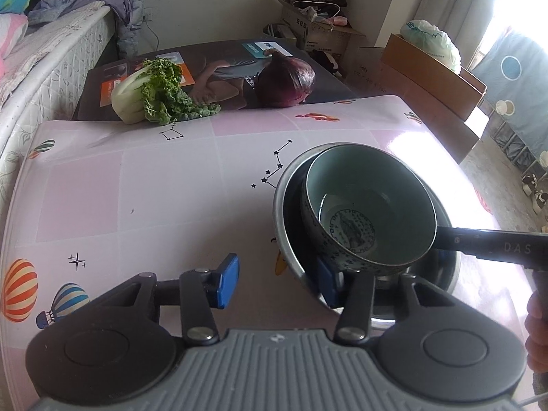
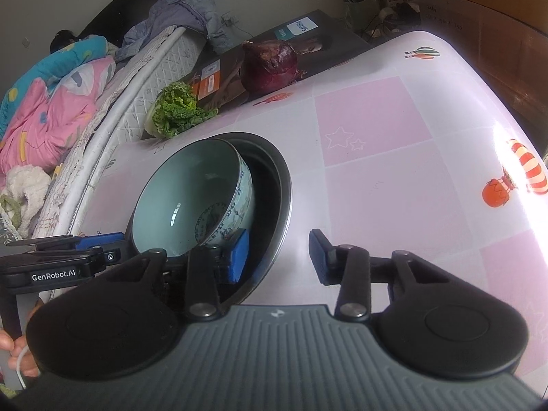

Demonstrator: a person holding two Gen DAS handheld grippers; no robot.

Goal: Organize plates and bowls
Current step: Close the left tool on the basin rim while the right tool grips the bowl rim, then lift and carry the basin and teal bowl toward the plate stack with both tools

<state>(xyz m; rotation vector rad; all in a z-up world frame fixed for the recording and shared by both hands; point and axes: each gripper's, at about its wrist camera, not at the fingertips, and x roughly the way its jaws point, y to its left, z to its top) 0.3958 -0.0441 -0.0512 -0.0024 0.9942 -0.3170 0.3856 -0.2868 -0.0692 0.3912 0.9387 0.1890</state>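
Left wrist view: ceramic bowl nested, tilted, inside metal bowl on table.
Left gripper: part open, straddling metal rim, no grip.
Right gripper: same.
Remaining: seat bowl flat.

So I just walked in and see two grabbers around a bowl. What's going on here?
A person is tidying dishes with handheld tongs. A patterned ceramic bowl sits tilted inside a metal bowl on the pink table. The left tongs and right tongs each straddle the metal bowl's rim, one pad inside, one outside, not yet clamped. An onion and greens lie behind.
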